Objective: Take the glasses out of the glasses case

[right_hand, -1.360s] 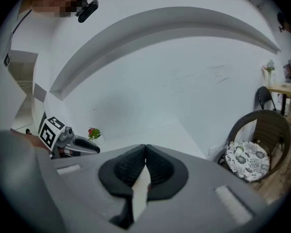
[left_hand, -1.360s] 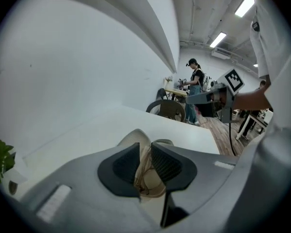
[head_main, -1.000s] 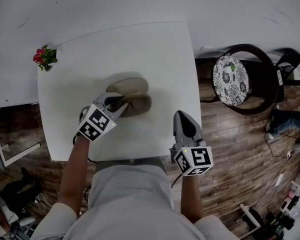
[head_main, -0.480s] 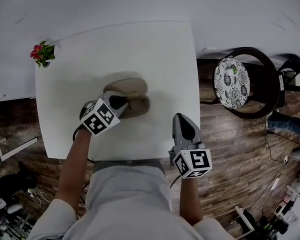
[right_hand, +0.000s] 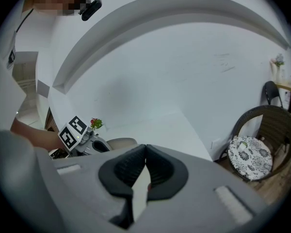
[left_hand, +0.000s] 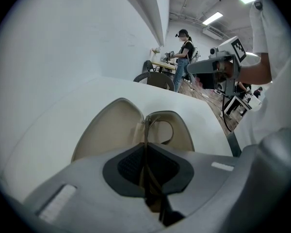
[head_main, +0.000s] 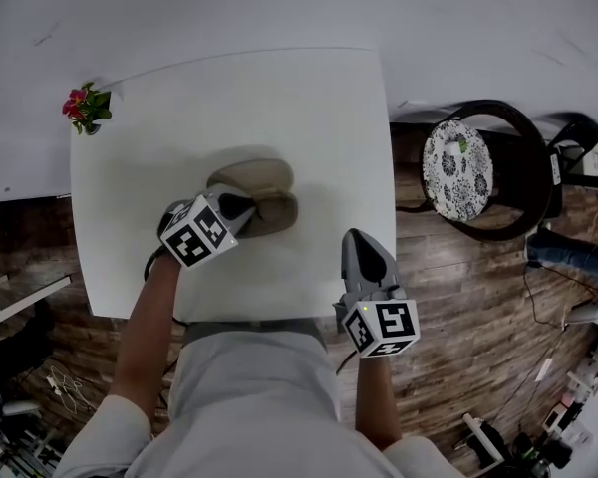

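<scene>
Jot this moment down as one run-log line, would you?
glasses case open on table | left gripper shut on glasses | right gripper shut, empty

White desk [head_main: 309,118]: an open beige glasses case [head_main: 257,179] lies near its middle; a small flowering plant [head_main: 84,111] stands at the far left corner.

The person wears a pale grey short-sleeved shirt [head_main: 254,396]. The left gripper [head_main: 245,205] and right gripper [head_main: 358,237] are grey plastic wedges with black ribbed pads [right_hand: 128,168]. Each carries a white cube with black square markers [head_main: 383,327]. A thin black cable [head_main: 149,266] loops beside the left one.
</scene>
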`<state>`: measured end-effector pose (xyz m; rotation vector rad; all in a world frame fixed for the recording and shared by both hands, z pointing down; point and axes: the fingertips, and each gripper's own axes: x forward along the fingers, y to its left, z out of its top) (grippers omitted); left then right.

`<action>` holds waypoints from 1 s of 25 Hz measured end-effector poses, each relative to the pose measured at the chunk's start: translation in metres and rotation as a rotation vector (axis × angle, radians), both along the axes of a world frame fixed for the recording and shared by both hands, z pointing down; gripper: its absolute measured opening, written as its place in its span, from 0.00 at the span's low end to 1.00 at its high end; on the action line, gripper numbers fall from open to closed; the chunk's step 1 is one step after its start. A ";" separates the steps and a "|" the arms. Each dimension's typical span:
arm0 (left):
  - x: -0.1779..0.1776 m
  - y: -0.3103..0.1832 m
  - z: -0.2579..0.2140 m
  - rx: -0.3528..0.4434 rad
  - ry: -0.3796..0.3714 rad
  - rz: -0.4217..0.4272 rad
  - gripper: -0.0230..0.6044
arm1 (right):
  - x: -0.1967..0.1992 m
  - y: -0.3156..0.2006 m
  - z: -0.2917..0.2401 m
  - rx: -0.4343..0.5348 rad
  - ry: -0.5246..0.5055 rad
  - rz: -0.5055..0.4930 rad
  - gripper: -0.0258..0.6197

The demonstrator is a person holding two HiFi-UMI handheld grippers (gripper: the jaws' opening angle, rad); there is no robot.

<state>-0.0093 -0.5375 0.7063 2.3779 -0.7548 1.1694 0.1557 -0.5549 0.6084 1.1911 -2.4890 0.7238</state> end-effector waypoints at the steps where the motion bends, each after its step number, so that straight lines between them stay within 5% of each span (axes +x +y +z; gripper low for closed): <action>1: 0.000 0.000 -0.002 0.005 0.003 -0.002 0.08 | -0.001 0.001 -0.001 0.003 0.000 -0.001 0.04; 14: -0.021 -0.009 -0.055 0.198 0.041 -0.135 0.08 | -0.020 0.012 -0.021 0.046 -0.017 -0.034 0.04; 25: -0.057 -0.008 -0.125 0.418 0.109 -0.359 0.08 | -0.034 0.017 -0.045 0.102 -0.026 -0.053 0.04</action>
